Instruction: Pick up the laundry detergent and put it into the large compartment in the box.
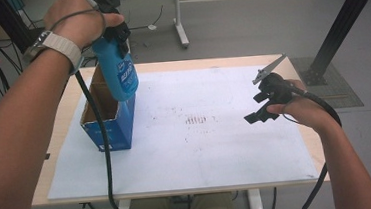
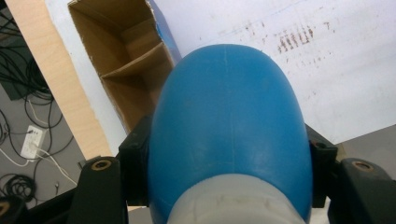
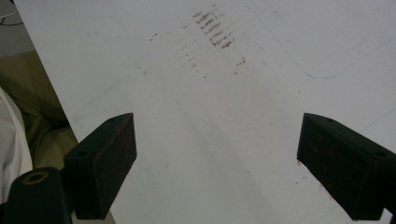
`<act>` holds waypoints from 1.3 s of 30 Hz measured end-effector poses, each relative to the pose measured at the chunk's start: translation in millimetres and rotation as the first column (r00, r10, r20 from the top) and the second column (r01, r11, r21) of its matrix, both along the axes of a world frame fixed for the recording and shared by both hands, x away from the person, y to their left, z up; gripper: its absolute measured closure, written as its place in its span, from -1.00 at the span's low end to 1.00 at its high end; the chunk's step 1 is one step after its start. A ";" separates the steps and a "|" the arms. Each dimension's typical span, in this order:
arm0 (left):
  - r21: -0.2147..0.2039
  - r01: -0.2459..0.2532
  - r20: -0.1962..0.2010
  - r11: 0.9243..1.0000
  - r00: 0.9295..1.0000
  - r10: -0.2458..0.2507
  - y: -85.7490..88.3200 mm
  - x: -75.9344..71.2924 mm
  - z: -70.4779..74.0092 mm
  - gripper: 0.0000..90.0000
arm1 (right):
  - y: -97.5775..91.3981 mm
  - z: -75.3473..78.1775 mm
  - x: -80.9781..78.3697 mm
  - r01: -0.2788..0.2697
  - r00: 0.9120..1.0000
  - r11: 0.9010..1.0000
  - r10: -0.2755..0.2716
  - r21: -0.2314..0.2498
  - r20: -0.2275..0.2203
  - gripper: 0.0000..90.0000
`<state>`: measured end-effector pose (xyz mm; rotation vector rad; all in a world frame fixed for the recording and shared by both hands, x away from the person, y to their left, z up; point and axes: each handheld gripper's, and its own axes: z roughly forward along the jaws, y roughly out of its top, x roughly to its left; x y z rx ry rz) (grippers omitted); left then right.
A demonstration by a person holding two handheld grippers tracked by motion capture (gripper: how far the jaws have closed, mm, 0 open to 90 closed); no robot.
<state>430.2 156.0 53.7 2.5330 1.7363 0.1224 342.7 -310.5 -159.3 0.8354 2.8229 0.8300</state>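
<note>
A blue bottle (image 1: 121, 74) with a pale neck hangs bottom-down over the open blue cardboard box (image 1: 108, 121) at the table's left. My left gripper (image 1: 117, 35) is shut on the bottle near its neck. In the left gripper view the bottle (image 2: 229, 126) bulges between the two black jaws, and the box (image 2: 126, 60) lies below with a cardboard divider inside. My right gripper (image 1: 260, 107) hovers over the right side of the white board, jaws wide apart. The right gripper view has both pads (image 3: 109, 161) open over bare white board (image 3: 210, 116).
The white board (image 1: 186, 134) covers most of the wooden table and carries a patch of brown smudges (image 1: 195, 119) at its middle. A black cable (image 1: 103, 141) trails from the left gripper past the box's front. A black frame post (image 1: 340, 22) stands at the right rear.
</note>
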 end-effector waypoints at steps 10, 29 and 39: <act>0.006 -0.033 0.003 0.999 0.999 0.033 5.1 -0.4 6.1 -0.16 | 0.1 -3.2 3.6 -0.011 1.000 1.000 0.011 0.010 -0.001 -0.73; 0.005 -0.111 0.010 0.994 0.994 0.111 25.9 0.6 8.0 -0.16 | 1.1 -2.0 7.1 -0.014 1.000 1.000 0.014 0.006 -0.002 -0.73; 0.017 -0.147 0.018 0.989 0.989 0.147 34.8 1.6 6.5 -0.16 | -1.4 -2.6 7.1 -0.010 1.000 1.000 0.010 0.005 0.000 -0.73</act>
